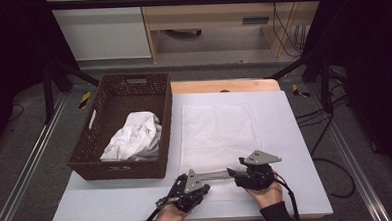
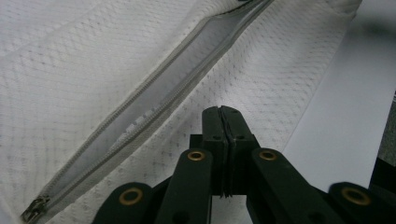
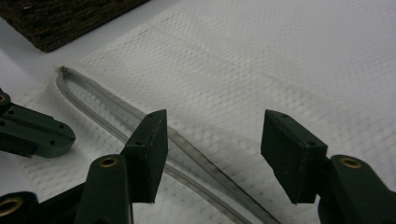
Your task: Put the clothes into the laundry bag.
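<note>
**Open zip runs crosswise between the two tools**

The flat white quilted fabric cover (image 1: 217,134) lies spread on the pale grey surface (image 1: 297,186), its near hem directly under both tools. Along that hem runs the grey zip opening (image 1: 217,175), its long axis going from the left tool (image 1: 179,184) across to the right tool (image 1: 237,174), so each tool sits at one end of the slit.

In the left gripper view the left tool's jaws are pressed flat together with nothing visibly between them, tips just above the cover, with the zip (image 2: 154,102) passing diagonally beside them and its small metal slider (image 2: 33,208) at the far lower end. In the right gripper view the right tool (image 3: 212,149) stands wide, straddling the parted zip band (image 3: 187,154), one jaw on either side, pads apart from the cloth.

The right tool seems better placed to pinch a zip lip. The brown woven basket (image 1: 88,145) holding crumpled white cloth (image 1: 135,138) sits beyond the left tool.
</note>
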